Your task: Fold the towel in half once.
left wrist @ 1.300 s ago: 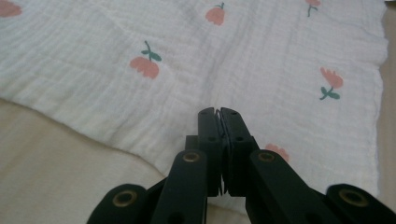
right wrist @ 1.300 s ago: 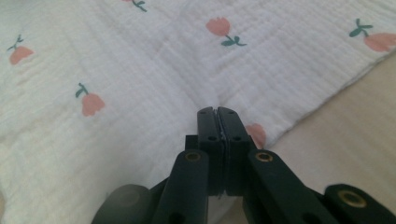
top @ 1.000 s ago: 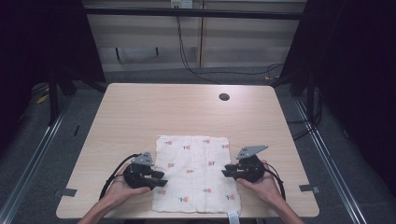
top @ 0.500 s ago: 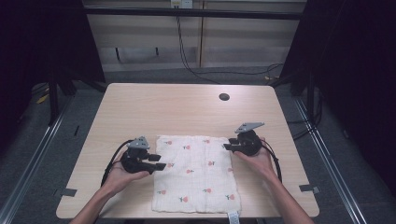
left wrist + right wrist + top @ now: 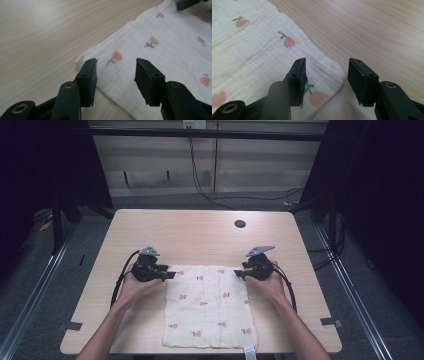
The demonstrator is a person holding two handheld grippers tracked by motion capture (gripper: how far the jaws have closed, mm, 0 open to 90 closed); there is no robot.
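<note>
My left claw point(image 5: 170, 275) stands open, its jaws having just been spreading, with the far left corner of the flowered cloth point(image 5: 210, 307) lying slack under and between them, unpinched. My right claw point(image 5: 239, 272) is open the same way, jaws just widened, over the far right corner. The cloth lies flat on the tabletop point(image 5: 195, 235), its long axis running from the claws back toward me. Both hands rest low, knuckles up, claws pointing inward at each other.
</note>
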